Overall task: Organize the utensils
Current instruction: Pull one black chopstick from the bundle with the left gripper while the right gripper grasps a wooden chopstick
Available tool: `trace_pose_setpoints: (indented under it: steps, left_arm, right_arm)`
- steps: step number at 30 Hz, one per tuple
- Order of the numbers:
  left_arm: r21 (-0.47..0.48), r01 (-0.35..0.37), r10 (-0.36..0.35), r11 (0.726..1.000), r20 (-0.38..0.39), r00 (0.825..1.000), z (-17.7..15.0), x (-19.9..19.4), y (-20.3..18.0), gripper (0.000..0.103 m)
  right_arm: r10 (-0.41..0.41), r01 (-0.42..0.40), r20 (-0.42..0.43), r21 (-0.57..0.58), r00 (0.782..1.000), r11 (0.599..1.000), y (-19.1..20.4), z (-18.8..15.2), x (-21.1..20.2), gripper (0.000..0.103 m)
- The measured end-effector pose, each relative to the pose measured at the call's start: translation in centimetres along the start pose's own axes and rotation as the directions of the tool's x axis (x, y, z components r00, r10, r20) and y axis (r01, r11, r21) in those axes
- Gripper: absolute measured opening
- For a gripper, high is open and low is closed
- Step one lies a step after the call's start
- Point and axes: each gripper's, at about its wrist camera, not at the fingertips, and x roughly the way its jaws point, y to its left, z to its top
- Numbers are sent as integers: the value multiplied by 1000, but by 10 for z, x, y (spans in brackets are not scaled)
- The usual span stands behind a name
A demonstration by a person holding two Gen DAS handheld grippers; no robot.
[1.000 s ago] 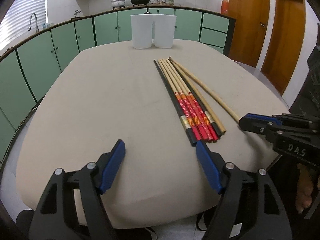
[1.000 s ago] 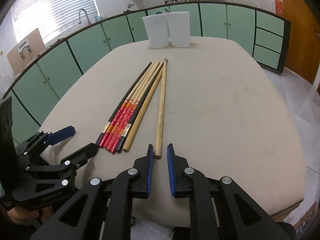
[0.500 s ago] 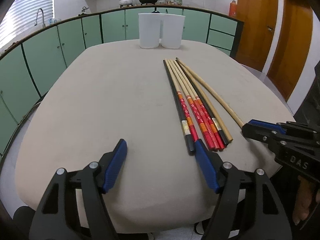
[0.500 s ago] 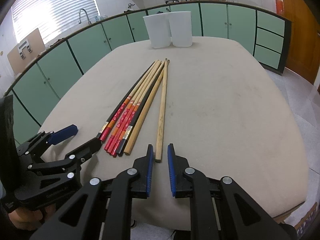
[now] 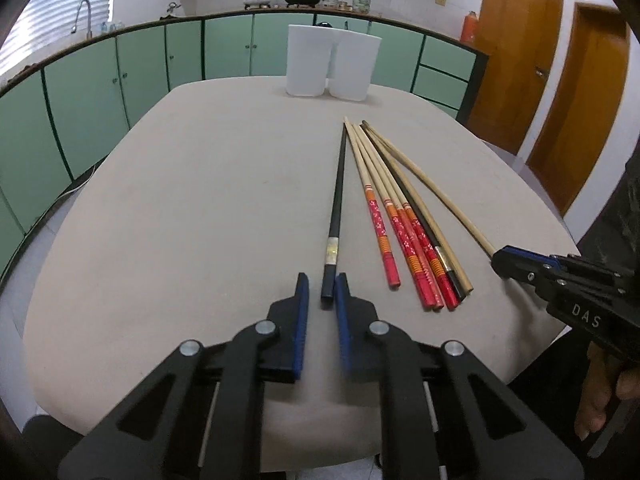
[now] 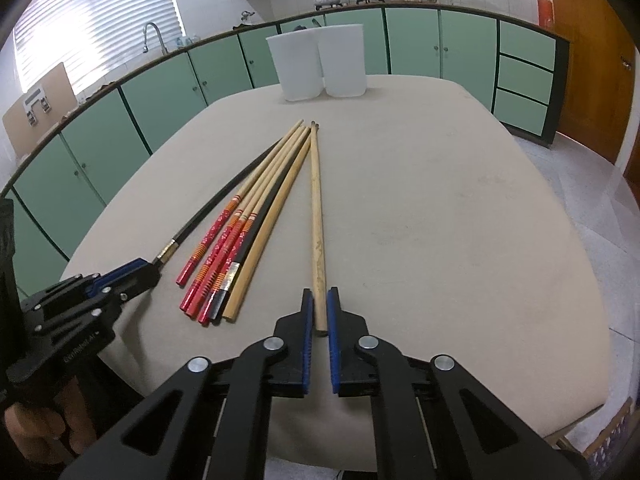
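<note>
Several long chopsticks lie on the beige table [image 5: 200, 208]. My left gripper [image 5: 322, 286] has narrowed around the near end of a black chopstick [image 5: 338, 196], which has swung left, apart from the bundle. My right gripper [image 6: 320, 304] is shut on the near end of a plain wooden chopstick [image 6: 316, 196]. Three red-handled chopsticks [image 5: 400, 228], another black one and a plain wooden one lie between them, also seen in the right wrist view [image 6: 240, 220]. Two white cups [image 5: 332, 64] stand side by side at the table's far edge.
Green cabinets [image 5: 120, 72] curve around the back and left, with a sink tap [image 5: 82, 16] and pots on the counter. Wooden doors [image 5: 560, 80] are at the right. The table's near edge is just below both grippers.
My left gripper moved right and closed from wide open onto the black chopstick's end, pulling it left out of the bundle. My right gripper advanced and closed on the plain chopstick's end.
</note>
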Motion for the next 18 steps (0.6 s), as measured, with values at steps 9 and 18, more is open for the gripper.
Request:
trace_pose_setpoints:
  steps: [9,18]
  left_arm:
    - [26,-16,15,1000,16,1000,5,7,1,47]
    - [-86,-31,36,996,53,998,3,7,2,6]
  right_arm:
    - [3,-3,9,13,1000,1000,2,0,2,9]
    - [-129,122,73,83,989,989,6,-7,-2,7]
